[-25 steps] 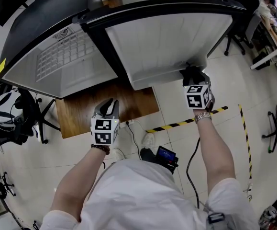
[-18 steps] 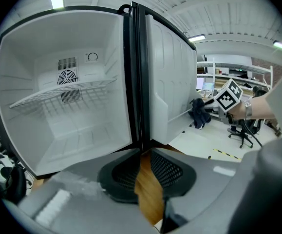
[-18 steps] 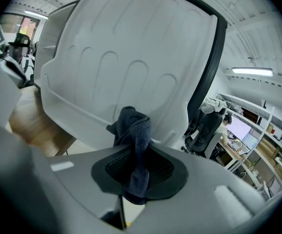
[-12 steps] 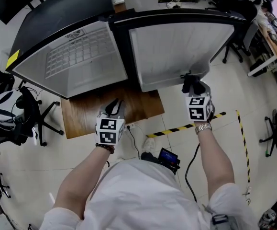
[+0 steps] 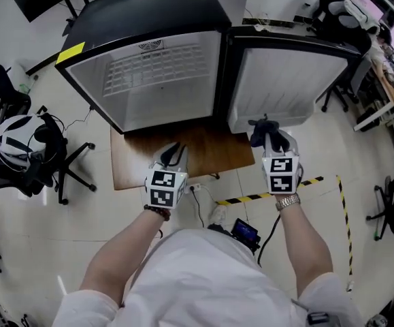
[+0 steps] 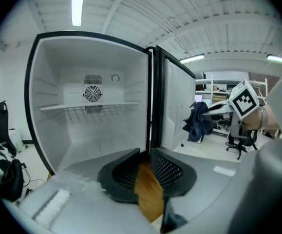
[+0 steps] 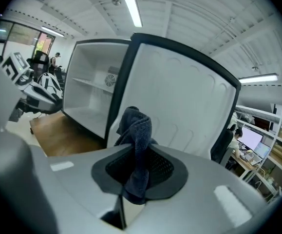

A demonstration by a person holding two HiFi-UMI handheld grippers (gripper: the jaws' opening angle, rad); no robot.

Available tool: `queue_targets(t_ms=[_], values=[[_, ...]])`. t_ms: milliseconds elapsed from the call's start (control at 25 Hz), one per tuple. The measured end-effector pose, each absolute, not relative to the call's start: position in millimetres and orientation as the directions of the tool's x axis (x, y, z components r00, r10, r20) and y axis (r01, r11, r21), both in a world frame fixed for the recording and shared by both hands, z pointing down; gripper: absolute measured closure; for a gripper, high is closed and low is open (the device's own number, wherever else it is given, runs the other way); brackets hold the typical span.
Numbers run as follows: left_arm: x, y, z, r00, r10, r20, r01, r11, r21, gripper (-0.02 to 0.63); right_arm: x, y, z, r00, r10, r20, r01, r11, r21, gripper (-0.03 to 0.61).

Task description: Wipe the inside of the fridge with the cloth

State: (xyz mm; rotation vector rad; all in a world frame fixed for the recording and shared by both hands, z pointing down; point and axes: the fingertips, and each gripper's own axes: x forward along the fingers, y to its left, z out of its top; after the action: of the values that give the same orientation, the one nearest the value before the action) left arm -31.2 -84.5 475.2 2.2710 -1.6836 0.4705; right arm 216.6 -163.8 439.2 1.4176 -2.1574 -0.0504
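Over the last second both hands have been lifting and swinging toward the open fridge [image 5: 149, 90], which is now sitting squarely at 12 o'clock instead of splayed across the head view. The right hand-held gripper [image 5: 270, 140] is staying clenched on the dark cloth [image 7: 138, 133], which is now hanging in front of the fridge door [image 5: 285, 80] at 1 o'clock, apart from its lower edge. The left hand-held gripper [image 6: 148, 162] is holding its jaws slightly parted on nothing, the wooden board [image 5: 197, 148] showing through the gap. This looks like lining up for the first pass; no wiping is happening yet.

The left hand-held gripper's body is covering the compartment floor below the wire shelf [image 6: 89, 107], and whether the walls are dirty is impossible to make out.
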Motion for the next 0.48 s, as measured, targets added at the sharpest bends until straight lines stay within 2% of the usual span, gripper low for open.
queue_targets(t_ms=[480], values=[[-101,-36,399,0.256,-0.926,0.276,-0.965,-0.263,0.012,0.540,66,-83,371,-0.525,-0.789,0.319,-0.758,0.604,0.245,0.523]])
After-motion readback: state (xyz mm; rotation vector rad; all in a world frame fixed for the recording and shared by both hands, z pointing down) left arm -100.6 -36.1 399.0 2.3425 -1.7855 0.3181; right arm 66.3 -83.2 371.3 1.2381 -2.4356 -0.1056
